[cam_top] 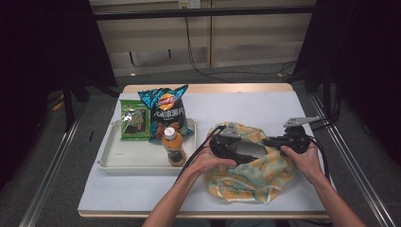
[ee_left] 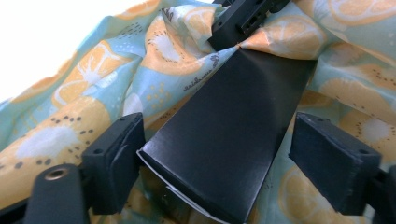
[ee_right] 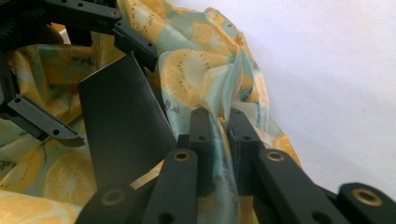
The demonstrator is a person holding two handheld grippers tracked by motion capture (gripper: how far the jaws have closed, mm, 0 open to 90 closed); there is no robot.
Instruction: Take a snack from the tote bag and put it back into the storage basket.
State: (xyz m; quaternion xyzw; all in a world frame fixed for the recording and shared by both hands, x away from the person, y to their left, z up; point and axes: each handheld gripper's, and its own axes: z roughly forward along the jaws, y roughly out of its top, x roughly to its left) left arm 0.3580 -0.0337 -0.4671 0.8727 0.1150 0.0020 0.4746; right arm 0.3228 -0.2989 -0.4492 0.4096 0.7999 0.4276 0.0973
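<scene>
Lemon-print fabric bag [cam_top: 250, 168] lies crumpled on the white table cover [cam_top: 142, 191], right of the tray [cam_top: 113, 158] | right gripper [ee_right: 219, 140] pinches a fold of its rim | left gripper [ee_left: 215, 163] spread wide around a black box [ee_left: 229, 140] at the bag's mouth.

bare cloth right of bag [cam_top: 250, 165], tray [cam_top: 113, 158] crowding left

White-covered table [cam_top: 265, 111]; tray [cam_top: 109, 158] left; fruit-print cloth bag [cam_top: 265, 177] right
</scene>
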